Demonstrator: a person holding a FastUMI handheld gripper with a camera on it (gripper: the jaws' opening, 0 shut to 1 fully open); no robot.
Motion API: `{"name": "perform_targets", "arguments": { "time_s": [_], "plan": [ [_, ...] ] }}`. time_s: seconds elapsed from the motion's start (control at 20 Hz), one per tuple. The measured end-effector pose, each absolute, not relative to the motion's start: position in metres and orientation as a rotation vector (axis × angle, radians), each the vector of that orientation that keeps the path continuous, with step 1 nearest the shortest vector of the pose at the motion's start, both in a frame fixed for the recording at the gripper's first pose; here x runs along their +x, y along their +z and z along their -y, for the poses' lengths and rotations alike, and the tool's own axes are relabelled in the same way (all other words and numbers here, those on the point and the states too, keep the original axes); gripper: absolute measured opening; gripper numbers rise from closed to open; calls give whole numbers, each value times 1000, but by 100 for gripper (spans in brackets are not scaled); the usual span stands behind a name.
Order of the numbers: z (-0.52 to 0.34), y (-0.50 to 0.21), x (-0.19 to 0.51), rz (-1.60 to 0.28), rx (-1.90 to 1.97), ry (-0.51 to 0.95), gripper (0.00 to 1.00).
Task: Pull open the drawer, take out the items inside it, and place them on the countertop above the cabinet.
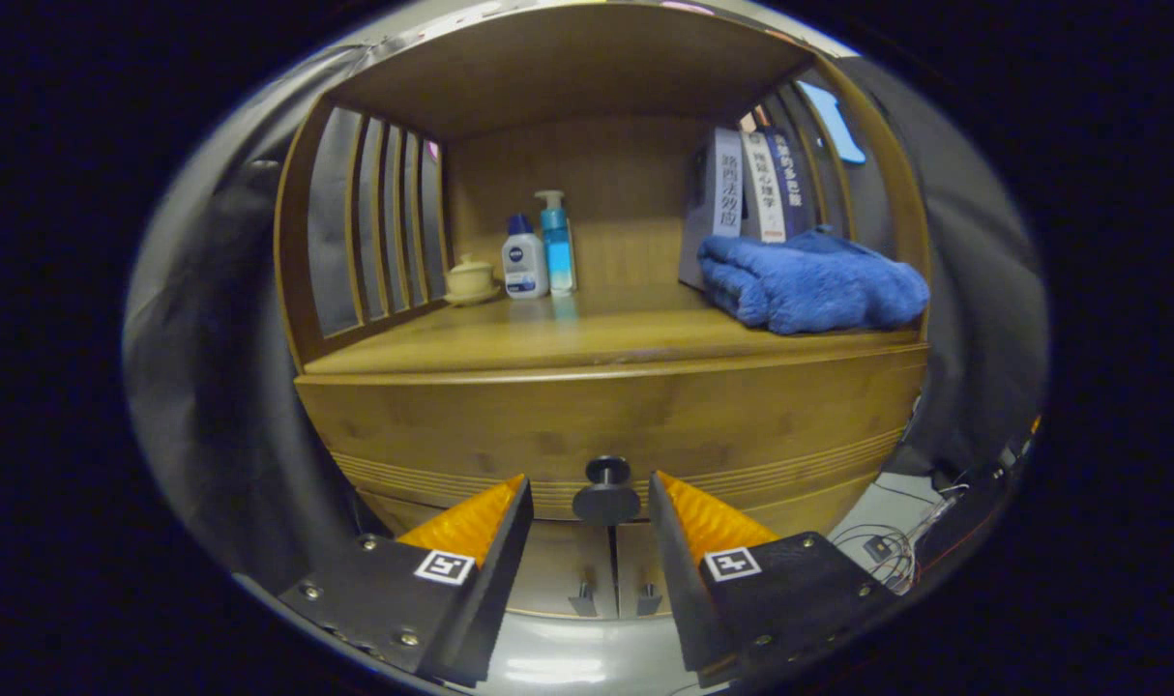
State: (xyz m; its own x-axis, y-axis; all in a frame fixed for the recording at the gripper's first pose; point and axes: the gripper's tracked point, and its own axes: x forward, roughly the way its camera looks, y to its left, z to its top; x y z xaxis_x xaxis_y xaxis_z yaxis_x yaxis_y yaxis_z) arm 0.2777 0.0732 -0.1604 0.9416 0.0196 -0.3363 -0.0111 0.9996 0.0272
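Note:
A wooden cabinet faces me, its drawer (606, 425) shut with a round dark knob (606, 491) at the middle of its front. My gripper (590, 485) is open, and the knob sits between the two fingertips without either one touching it. The countertop (548, 338) above the drawer is a bare wooden shelf surface. The drawer's contents are hidden.
On the countertop stand a small lidded cup (471, 278), a white bottle (524, 259) and a blue pump bottle (557, 242) at the back left. A folded blue towel (809, 282) and several books (751, 184) fill the right. Two lower doors (611, 570) sit under the drawer. Cables (887, 551) lie on the floor.

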Motion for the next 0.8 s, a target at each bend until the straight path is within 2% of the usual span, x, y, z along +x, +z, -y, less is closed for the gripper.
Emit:
{"name": "perform_targets", "arguments": {
  "time_s": [0.05,0.35,0.4,0.8],
  "plan": [
    [-68,-172,287,-372,21,-8,72],
    [-71,-171,290,-372,6,-6,35],
    [-70,-174,293,-385,-1,-10,26],
    [-71,-171,216,-441,-13,-76,26]
  ]
}}
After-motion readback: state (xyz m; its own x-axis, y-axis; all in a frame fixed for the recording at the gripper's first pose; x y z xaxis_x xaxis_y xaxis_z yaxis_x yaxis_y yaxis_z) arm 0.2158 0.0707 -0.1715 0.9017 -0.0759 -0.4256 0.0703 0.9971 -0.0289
